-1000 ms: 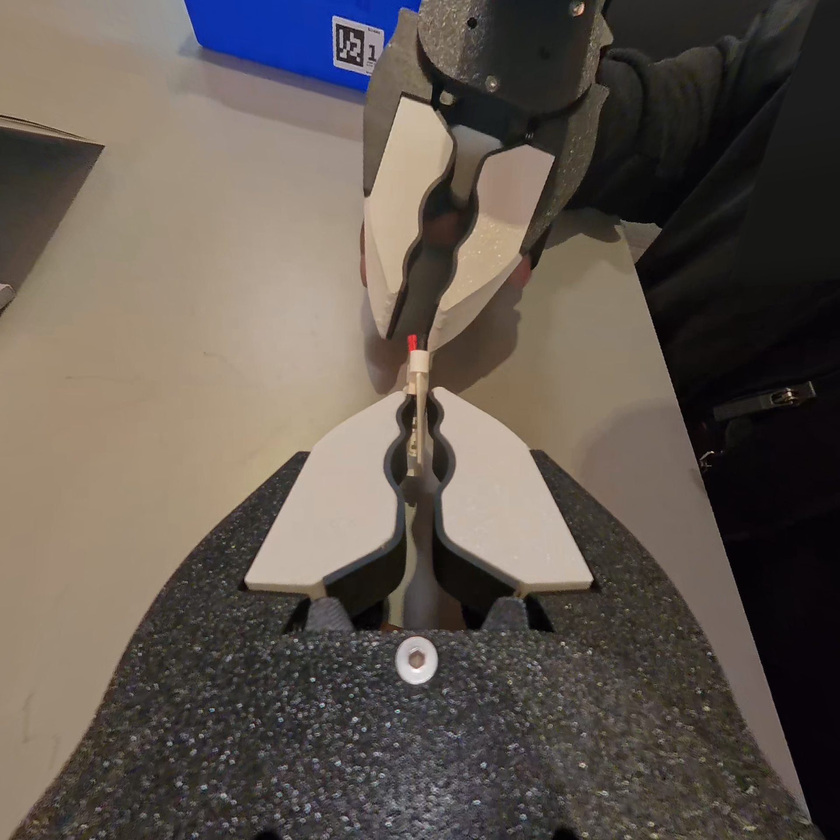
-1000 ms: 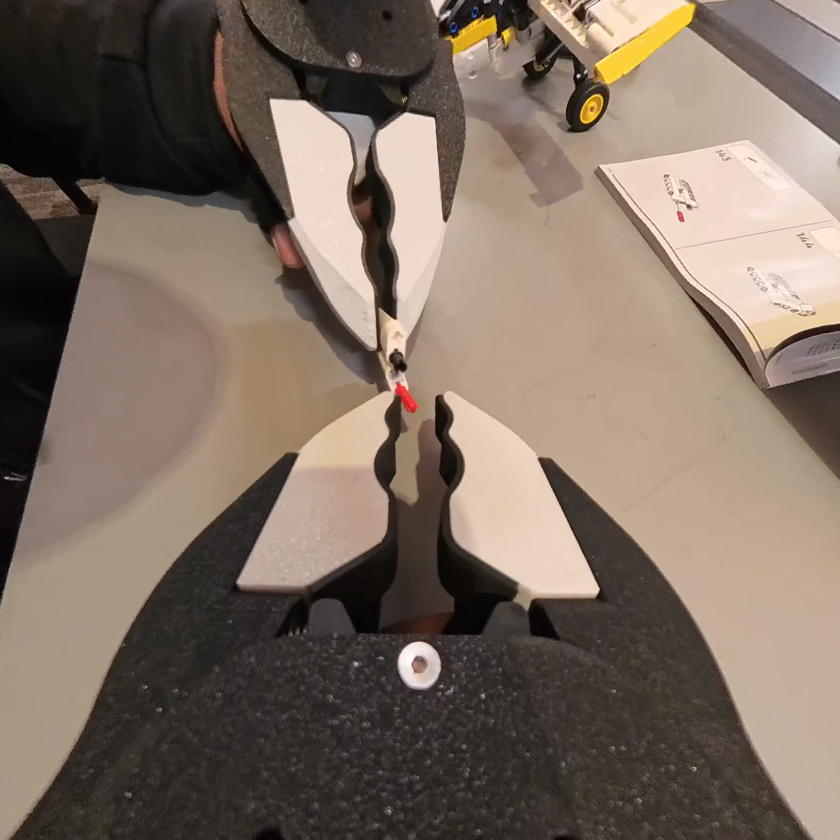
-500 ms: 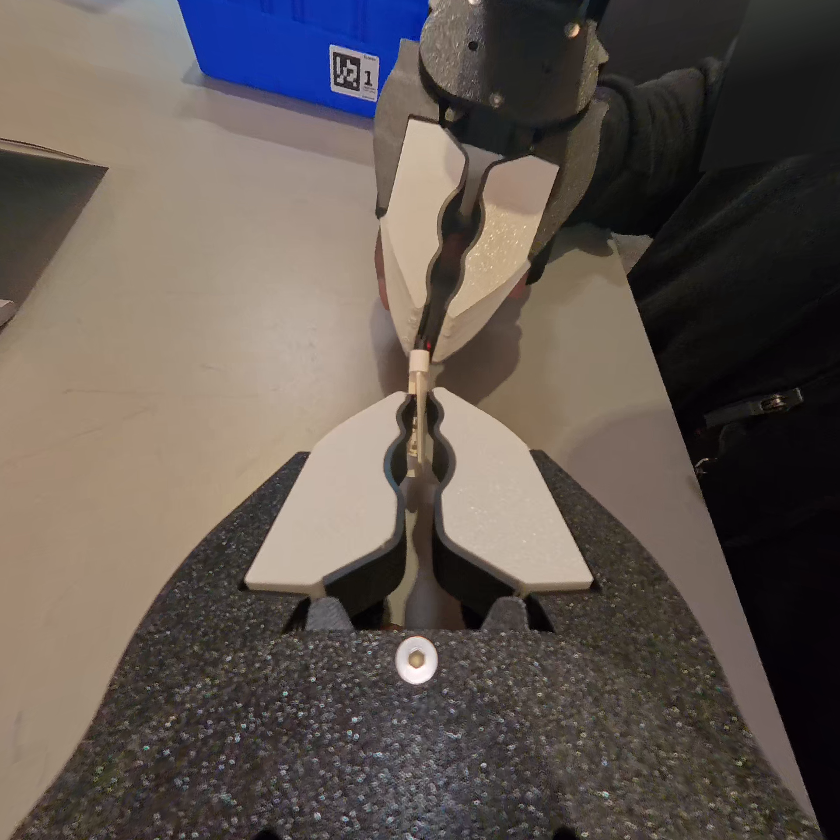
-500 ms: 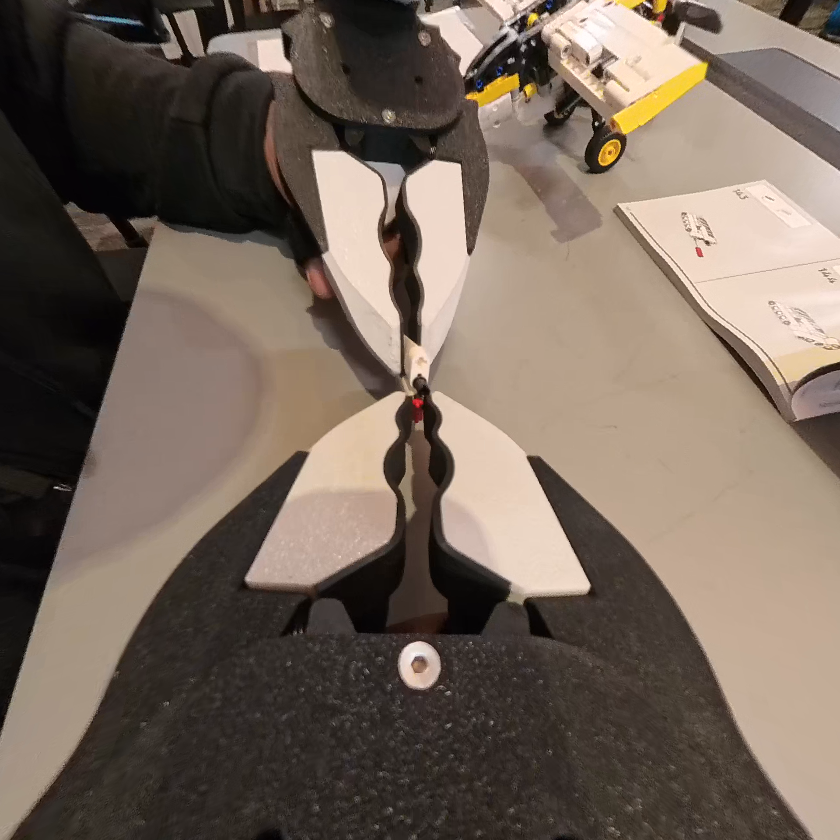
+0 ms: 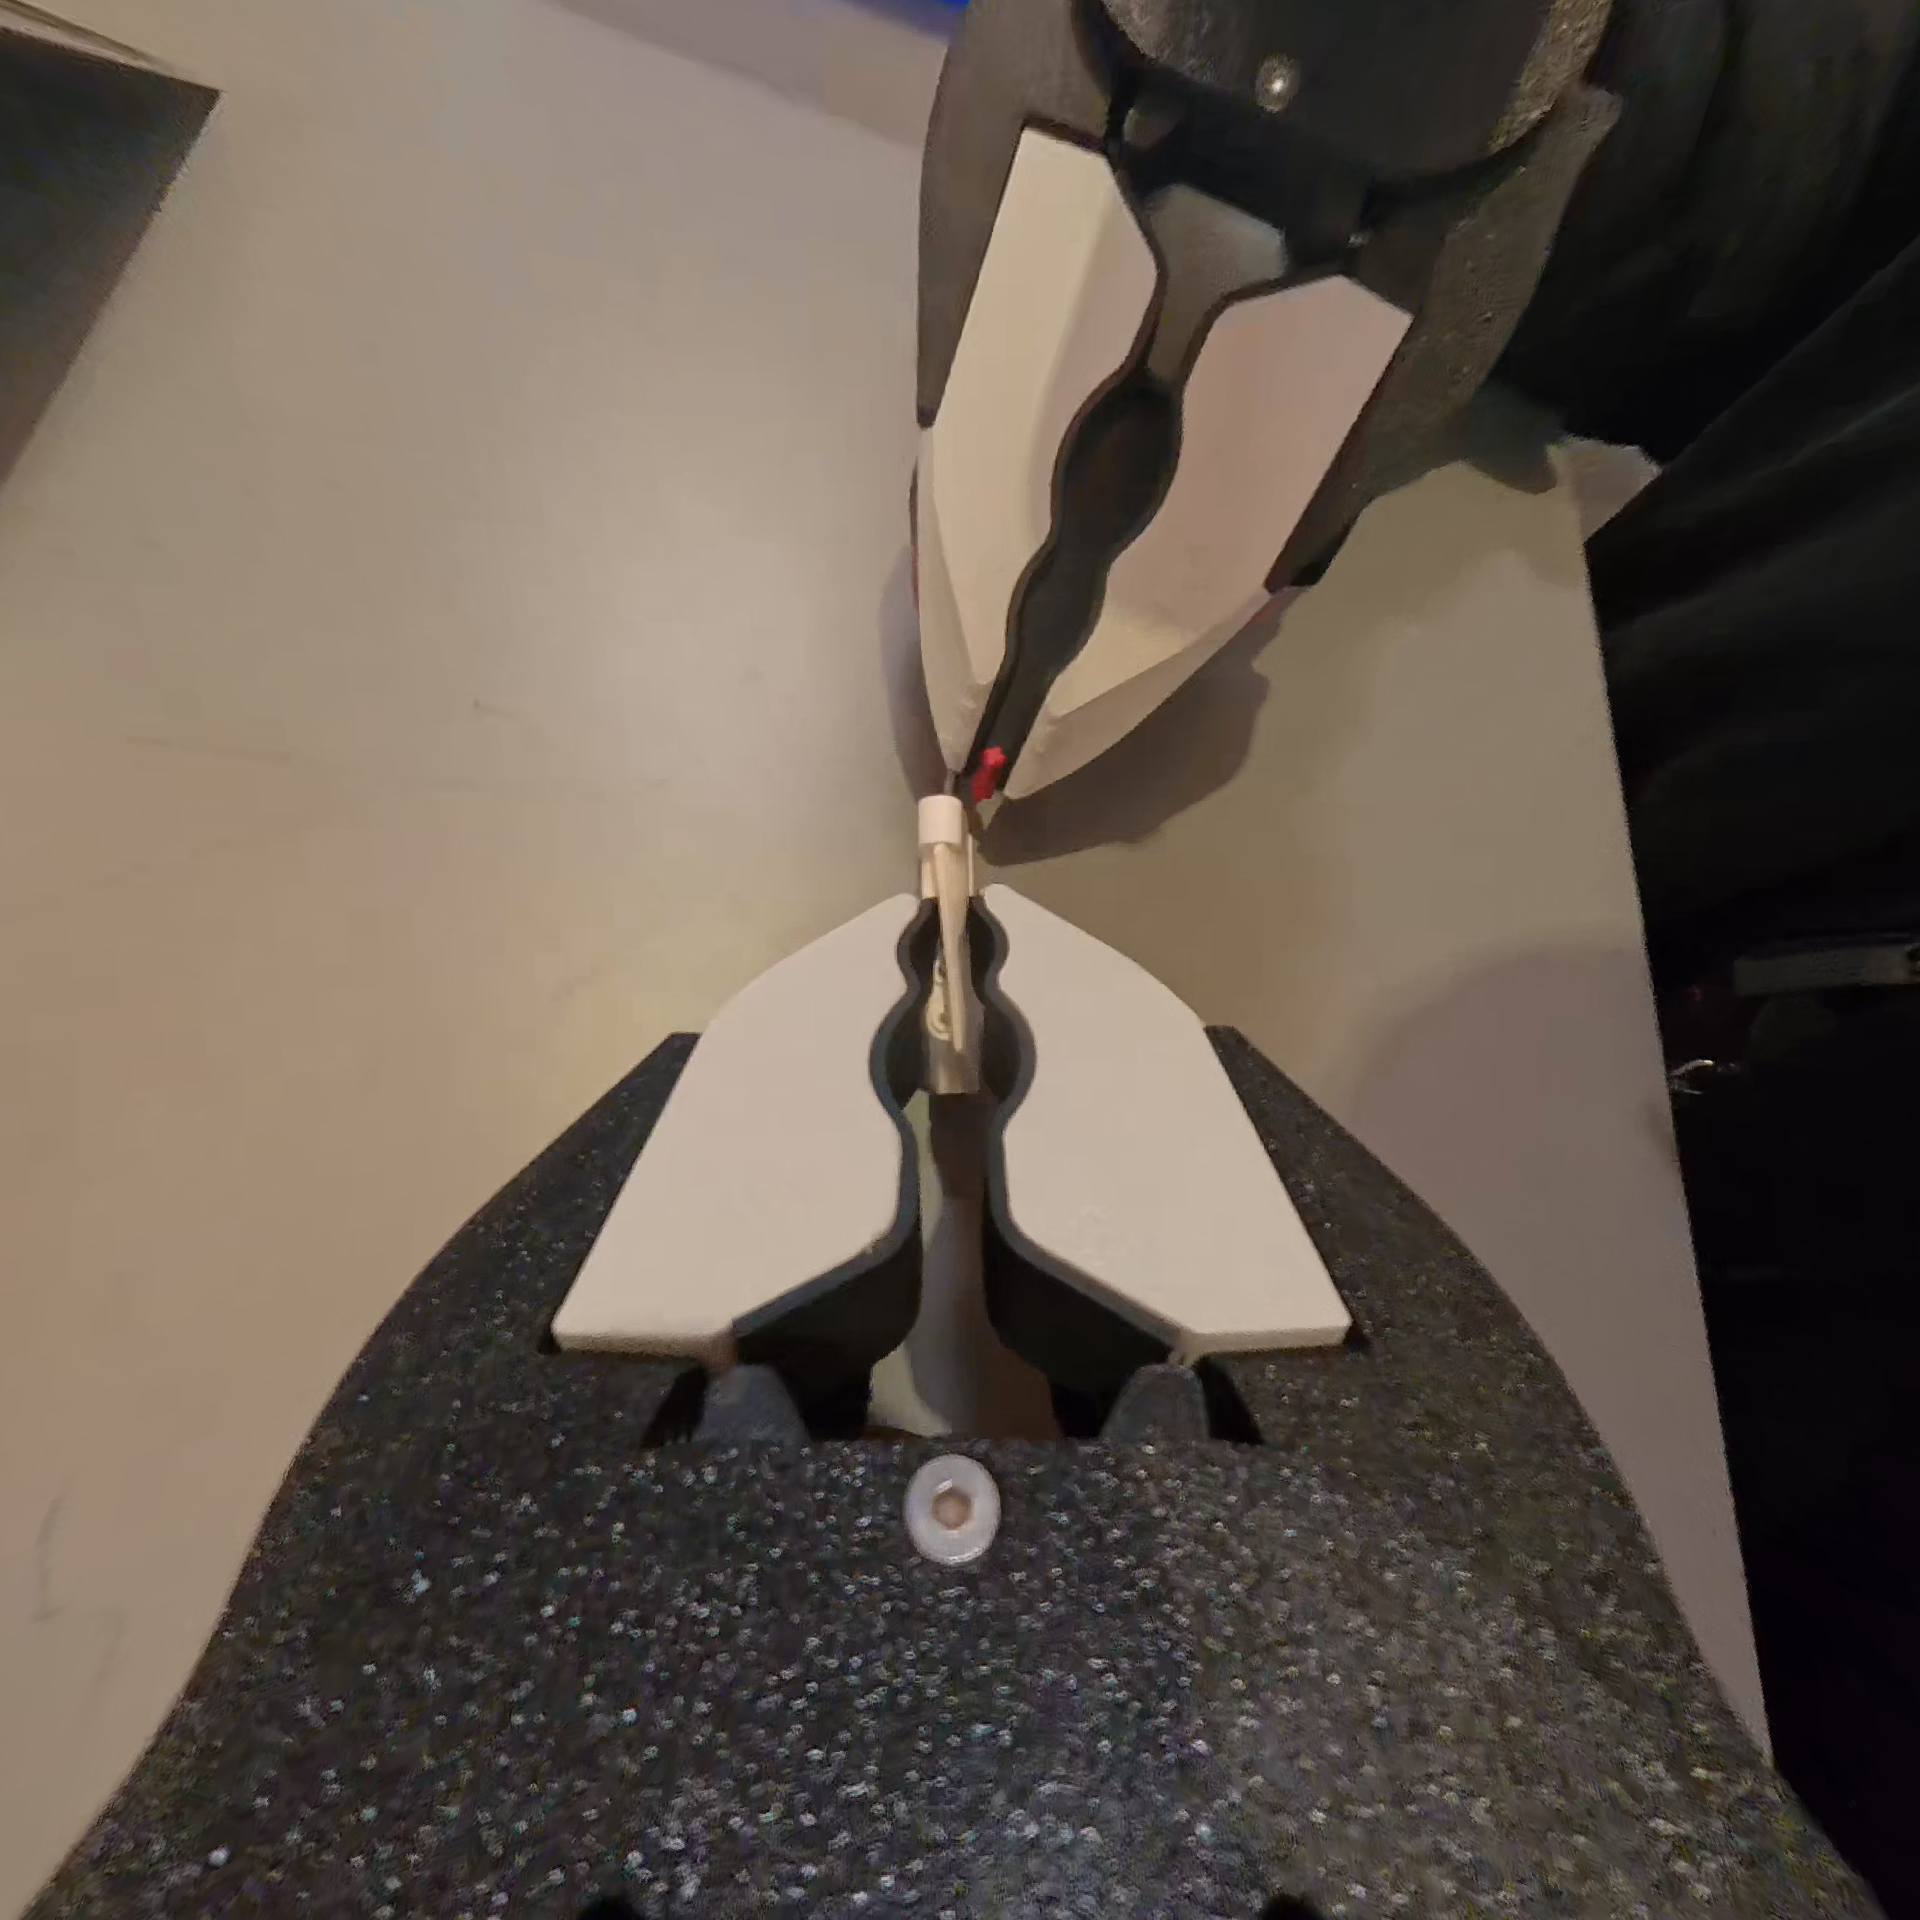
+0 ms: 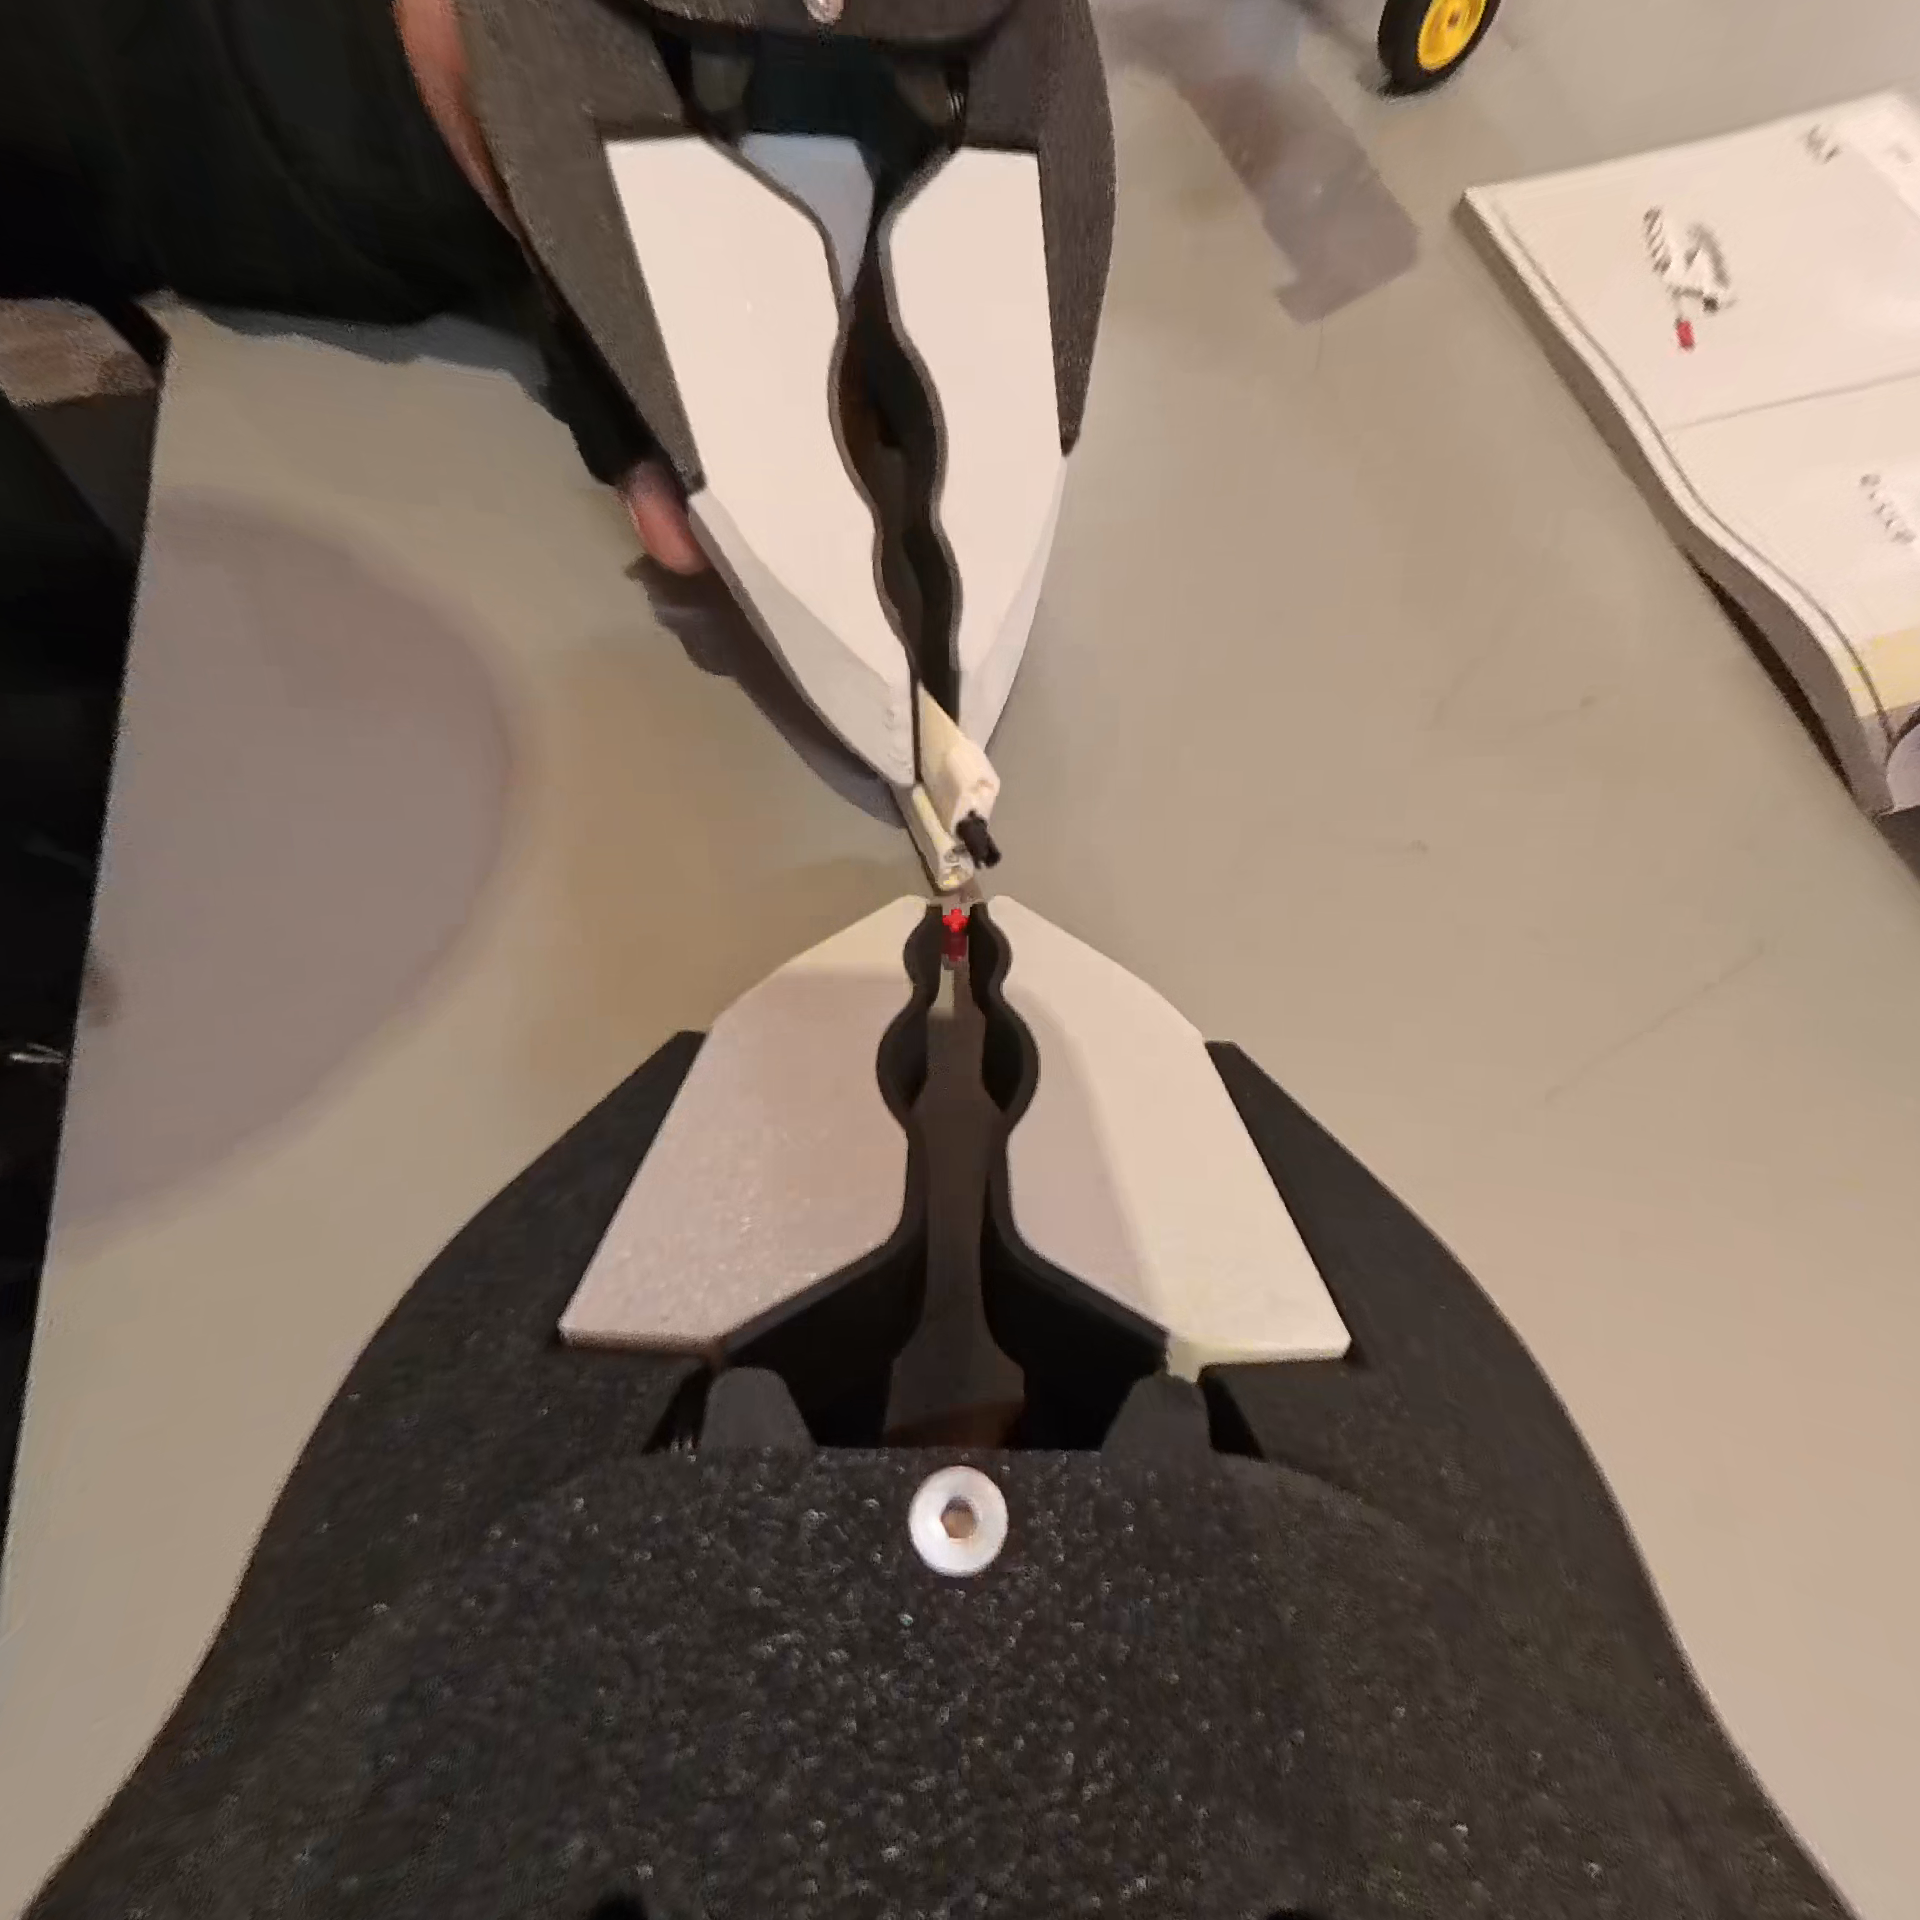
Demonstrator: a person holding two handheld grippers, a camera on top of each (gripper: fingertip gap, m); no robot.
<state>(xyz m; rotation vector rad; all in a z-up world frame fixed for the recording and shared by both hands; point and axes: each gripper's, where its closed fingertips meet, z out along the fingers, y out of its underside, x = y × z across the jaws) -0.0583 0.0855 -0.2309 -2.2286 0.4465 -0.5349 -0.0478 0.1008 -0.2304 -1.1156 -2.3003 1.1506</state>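
Observation:
My left gripper [image 5: 951, 902] is shut on a cream building-toy piece [image 5: 943, 831] that sticks out past its fingertips. In the right wrist view the left gripper [image 6: 940, 764] comes down from the top with the same piece [image 6: 954, 771], which has a small black pin [image 6: 982, 836] at its end. My right gripper [image 6: 954, 912] faces it tip to tip and is shut on a small red pin [image 6: 953, 928]. In the left wrist view the right gripper [image 5: 982, 781] holds the red pin [image 5: 985, 771] right beside the cream piece's end. Both are held above the grey table [image 5: 416, 623].
An open booklet [image 6: 1766, 343] lies on the table at the right. A yellow wheel of a toy vehicle [image 6: 1439, 31] shows at the far right. A dark box [image 5: 73, 208] stands at the far left. The table's edge [image 5: 1621, 935] and a person's dark clothing are close on the right. The grippers are tip to tip, or close to it.
My right gripper was open around the red pin a second ago and has closed on it. The left gripper has kept its grip on the cream piece. Both grippers now sit closer together.

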